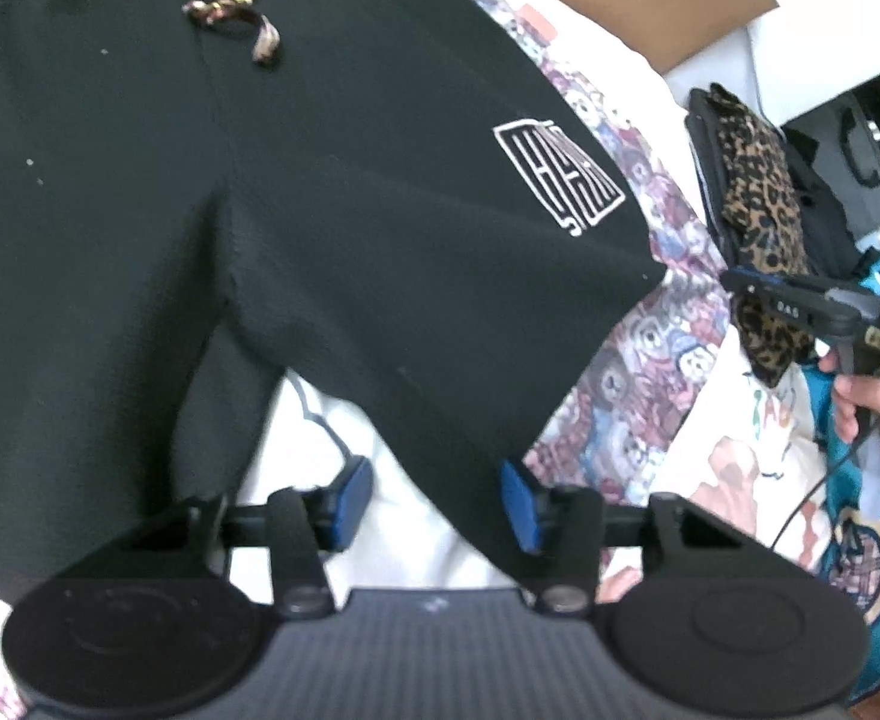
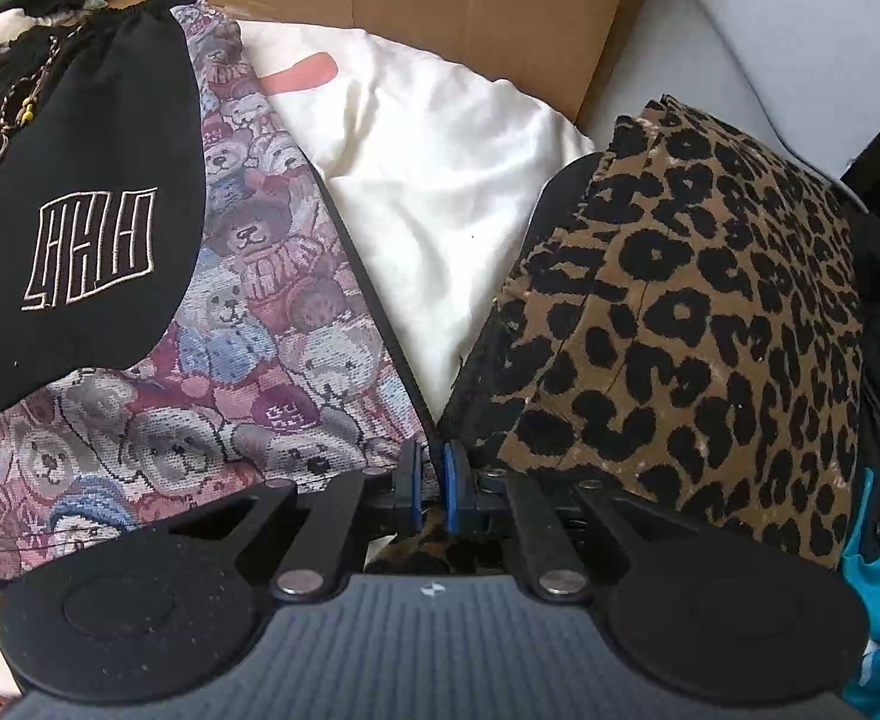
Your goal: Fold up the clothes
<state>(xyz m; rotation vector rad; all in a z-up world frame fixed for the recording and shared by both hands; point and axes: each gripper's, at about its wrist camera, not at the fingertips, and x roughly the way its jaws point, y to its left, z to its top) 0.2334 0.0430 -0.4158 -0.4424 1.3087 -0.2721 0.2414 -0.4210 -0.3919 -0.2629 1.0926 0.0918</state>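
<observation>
The black shorts [image 1: 320, 210] are lying spread over a teddy-bear blanket [image 2: 248, 300]. The left tool [image 1: 437, 501] is hovering spread at the six o'clock hem of one leg, gripping nothing. The right tool [image 2: 434, 483] is sitting pressed together at the leopard-print garment [image 2: 710, 324], whose edge seems to run between its pads, though I cannot tell for sure. Judging by this, folding is only starting; next, the left tool needs to close on the hem. A cardboard box [image 2: 488, 6] is standing at twelve o'clock.

right gripper [image 2: 434, 480] nearly closed, blue pads pinching leopard-print garment [image 2: 698, 324] edge. black shorts [image 2: 80, 210] with white outline logo at left, lying on teddy-bear tapestry fabric [image 2: 248, 324]. white pillow [image 2: 434, 198] between, cardboard [image 2: 470, 6] behind.
</observation>
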